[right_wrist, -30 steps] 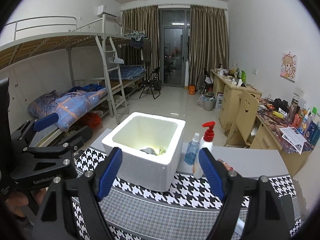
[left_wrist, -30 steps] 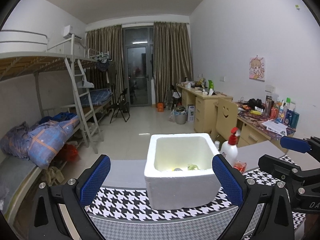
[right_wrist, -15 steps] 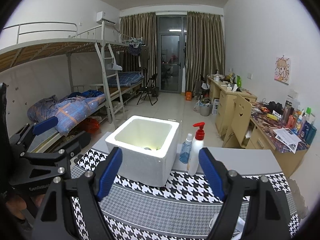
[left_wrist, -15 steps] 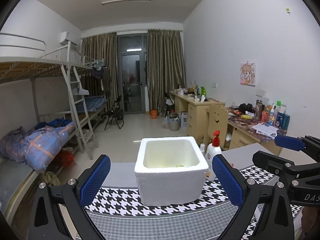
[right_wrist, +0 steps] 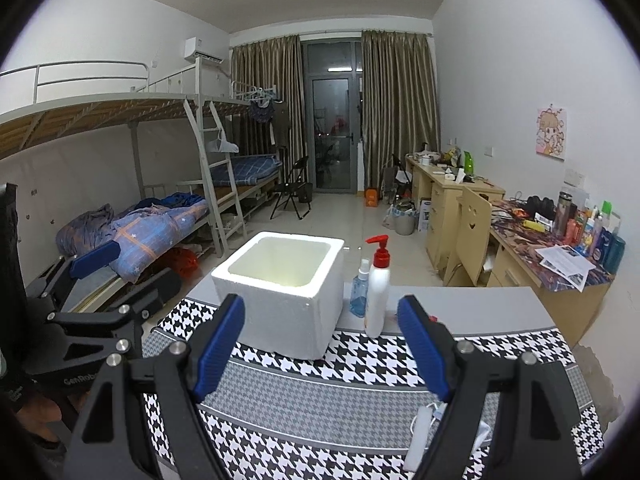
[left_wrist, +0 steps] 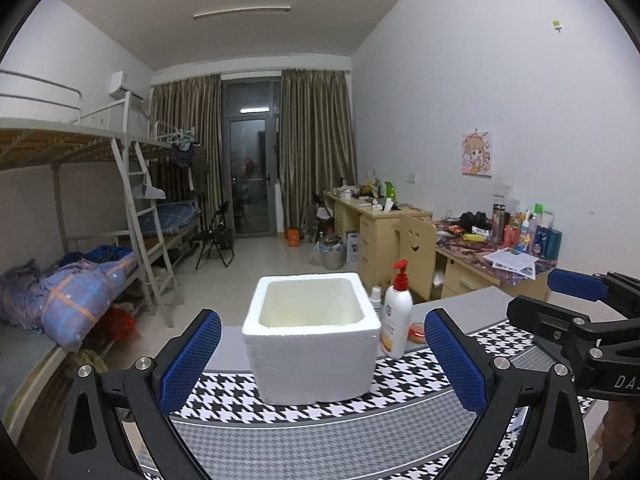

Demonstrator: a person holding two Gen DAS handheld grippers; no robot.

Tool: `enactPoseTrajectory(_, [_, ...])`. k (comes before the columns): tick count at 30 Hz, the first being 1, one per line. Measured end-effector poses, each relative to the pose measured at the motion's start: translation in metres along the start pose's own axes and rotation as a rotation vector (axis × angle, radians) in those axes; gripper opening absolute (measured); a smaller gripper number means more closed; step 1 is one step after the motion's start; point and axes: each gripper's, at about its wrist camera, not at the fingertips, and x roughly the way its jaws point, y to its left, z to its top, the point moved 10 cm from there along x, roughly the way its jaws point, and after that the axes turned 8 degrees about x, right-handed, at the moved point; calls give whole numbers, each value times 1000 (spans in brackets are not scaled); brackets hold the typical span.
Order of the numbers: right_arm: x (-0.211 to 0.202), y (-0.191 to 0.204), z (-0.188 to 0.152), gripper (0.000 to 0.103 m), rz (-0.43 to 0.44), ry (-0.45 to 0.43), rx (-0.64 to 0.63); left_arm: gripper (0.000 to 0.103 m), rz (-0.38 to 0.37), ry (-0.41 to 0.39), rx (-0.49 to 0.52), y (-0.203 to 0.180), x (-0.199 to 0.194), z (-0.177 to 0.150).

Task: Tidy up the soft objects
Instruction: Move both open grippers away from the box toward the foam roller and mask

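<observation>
A white foam box (left_wrist: pixel 312 336) stands open-topped on the houndstooth-patterned mat (left_wrist: pixel 320 432); it also shows in the right wrist view (right_wrist: pixel 284 292). Its inside floor is hidden from both cameras, so no soft objects show. My left gripper (left_wrist: pixel 322 356) is open and empty, held back from the box on the near side. My right gripper (right_wrist: pixel 322 348) is open and empty, also short of the box. Each gripper shows at the edge of the other's view, the right one (left_wrist: pixel 576 320) and the left one (right_wrist: pixel 96 292).
A white pump bottle with a red top (left_wrist: pixel 397 316) stands right of the box, with a small blue spray bottle (right_wrist: pixel 360 292) behind it. A small orange item (left_wrist: pixel 416 330) lies beside the pump bottle. A white cable piece (right_wrist: pixel 420 436) lies on the mat near the right gripper.
Both grippers have pulled back and lowered away from the box, so its inside and the items in it have dropped out of sight. Both stay open.
</observation>
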Motion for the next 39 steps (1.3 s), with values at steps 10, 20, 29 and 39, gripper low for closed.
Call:
enactPoseTrajectory(10, [-26,-18,-4,84,-36,-53,14,102,-34,-47,7,-22,-22,-1])
enactPoseTrajectory(20, [-38,-38,-14,86,-70,-67,32,102,-65,-52,22,-48,-22,-8])
enactPoseTrajectory(29, [-42,-57,-24,90,-103,-75,50,102,-101,-38,14,-69,-14,-15])
enactPoseTrajectory(39, [-48,-76,-33,90,-125,-73,79,102,-142,-42,16,-91,-16,-21])
